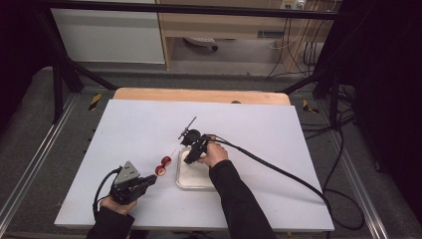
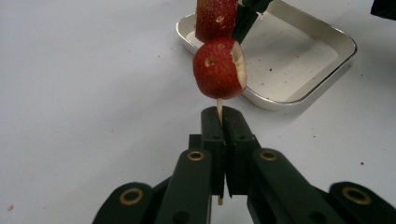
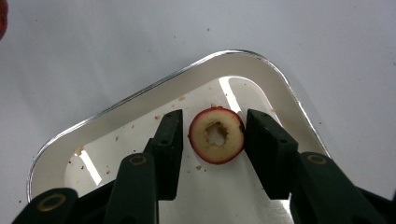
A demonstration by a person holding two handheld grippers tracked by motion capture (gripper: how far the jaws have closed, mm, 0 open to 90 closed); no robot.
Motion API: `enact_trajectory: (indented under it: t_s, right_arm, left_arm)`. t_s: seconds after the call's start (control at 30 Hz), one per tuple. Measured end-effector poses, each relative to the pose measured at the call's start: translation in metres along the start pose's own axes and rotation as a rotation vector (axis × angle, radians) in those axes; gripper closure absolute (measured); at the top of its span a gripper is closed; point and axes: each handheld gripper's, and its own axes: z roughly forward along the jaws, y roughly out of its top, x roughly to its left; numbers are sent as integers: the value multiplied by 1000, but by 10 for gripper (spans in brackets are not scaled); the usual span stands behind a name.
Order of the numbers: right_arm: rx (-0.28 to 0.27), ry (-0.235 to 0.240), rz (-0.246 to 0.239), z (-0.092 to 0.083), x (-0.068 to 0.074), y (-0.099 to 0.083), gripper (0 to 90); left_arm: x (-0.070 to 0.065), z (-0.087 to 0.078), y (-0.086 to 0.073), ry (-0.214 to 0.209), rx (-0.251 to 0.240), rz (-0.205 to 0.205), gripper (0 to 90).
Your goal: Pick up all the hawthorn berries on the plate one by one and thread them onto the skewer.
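So the left gripper (image 2: 220,122) is clamped tight on a thin wooden skewer (image 2: 219,106) that already has two red fruit pieces (image 2: 219,69) threaded on it, held just above the white table (image 1: 139,129) beside the tray (image 2: 299,95). The right gripper (image 3: 215,135) is down in the metal tray (image 3: 140,100), jaws apart on either side of a cored fruit ring (image 3: 216,135) lying flat on the tray floor, small gaps on both sides, so not gripping it yet. My guess is the ring is light and softish, red skin outside, pale flesh inside, and it'd crush or split at the hole if squeezed hard. Best bet is pinching it gently across the skin edges, leaving the hole free for the skewer. The skewer looks thin and probably snaps easily. The tray is shiny and likely slippery, with crumbs scattered about. The table top sits on a wooden board (image 1: 199,94), dark frame bars around, grey floor and cables behind.
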Motion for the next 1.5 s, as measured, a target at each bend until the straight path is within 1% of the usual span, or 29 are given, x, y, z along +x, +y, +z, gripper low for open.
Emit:
enact_trajectory:
  t_s: [0.07, 0.2, 0.27, 0.5, 0.63, 0.73, 0.83, 0.9, 0.93, 0.97, 1.0, 1.1, 1.13, 1.17, 1.27, 1.33, 1.43, 1.5]
  right_arm:
    - [-1, -1, 3, 0, 0, 0, 605]
    - [0, -2, 8, 0, -1, 0, 607]
    - [3, 1, 19, 0, -1, 0, 608]
    - [7, 7, 22, 2, -3, 0, 610]
    - [10, 7, 31, 1, -3, 0, 618]
    - [-2, 3, 56, -3, -2, 0, 621]
    - [-28, 8, 80, -11, -1, -1, 621]
    - [-50, 9, 114, -20, 1, -2, 621]
    - [-70, 9, 130, -24, 1, -4, 622]
    - [-91, 14, 157, -29, 2, -6, 622]
    - [-119, 28, 196, -34, 3, -8, 622]
    - [-189, 57, 270, -49, 2, -20, 622]
    - [-217, 61, 293, -53, 2, -25, 622]
    - [-247, 75, 319, -58, 2, -30, 622]
    - [-352, 122, 379, -69, 2, -48, 622]
    - [-430, 143, 404, -74, 3, -60, 623]
    - [-528, 169, 450, -78, 5, -76, 623]
    - [-602, 198, 481, -79, 6, -85, 623]
  left_arm:
    - [0, 0, 0, -1, -1, 1, 881]
    - [0, 0, 0, 0, 0, 1, 881]
    - [0, 0, 0, 0, 0, 1, 881]
    - [-1, 0, 0, 1, 0, 3, 881]
    - [-1, 0, 0, 1, -1, 3, 881]
    - [0, -1, 0, 5, -6, 1, 881]
    - [0, -2, 0, 6, -16, -6, 881]
    - [-1, -2, 0, 7, -20, -7, 881]
    - [-1, -3, 1, 8, -23, -7, 881]
    - [-2, -3, 1, 7, -25, -7, 881]
    - [-2, -3, 1, 9, -29, -5, 881]
    - [-4, -3, 2, 8, -37, -4, 881]
    - [-5, -4, 2, 8, -40, -4, 881]
    - [-6, -4, 2, 7, -44, -2, 881]
    - [-10, -4, 4, 7, -59, -7, 881]
    - [-13, -4, 5, 5, -70, -14, 881]
    - [-17, -3, 6, -2, -79, -24, 881]
    - [-20, -3, 6, -2, -83, -23, 881]
